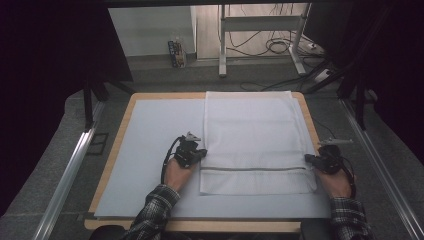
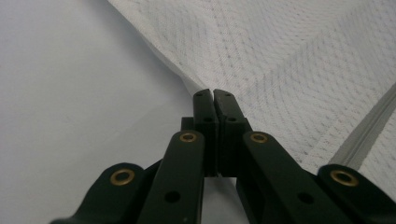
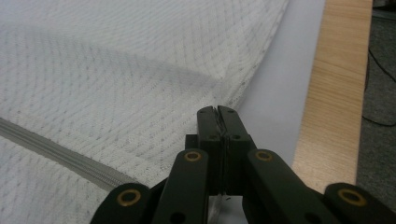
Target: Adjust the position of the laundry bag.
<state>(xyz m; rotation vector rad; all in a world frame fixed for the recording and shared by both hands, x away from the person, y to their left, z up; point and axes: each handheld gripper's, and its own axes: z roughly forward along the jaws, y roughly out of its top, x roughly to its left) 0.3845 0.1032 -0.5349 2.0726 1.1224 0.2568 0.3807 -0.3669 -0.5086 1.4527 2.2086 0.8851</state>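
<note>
A white towel is shown spread flat on the pale sheet that covers the wooden table, to the right of the middle, with its far hem at the far edge of the table and its near hem close to the person. A grey stripe runs across it near the near end. The 2 grippers are seen at its long edges, level with that stripe: the left gripper at the left edge and the right gripper at the right edge. In each gripper view the jaws are seen pressed together with no gap; the right pair appears to pinch the lifted towel edge, which ripples just beyond its tips, while the left pair meets the edge at its tips, and whether cloth is caught there cannot be told.

The towel is judged light, soft and limp, with a waffle weave that should give good friction. No breakage is to be feared. It is best gripped at the hemmed edges or corners, 1 hold per side, since the cloth will sag and fold between any 2 holds.
</note>
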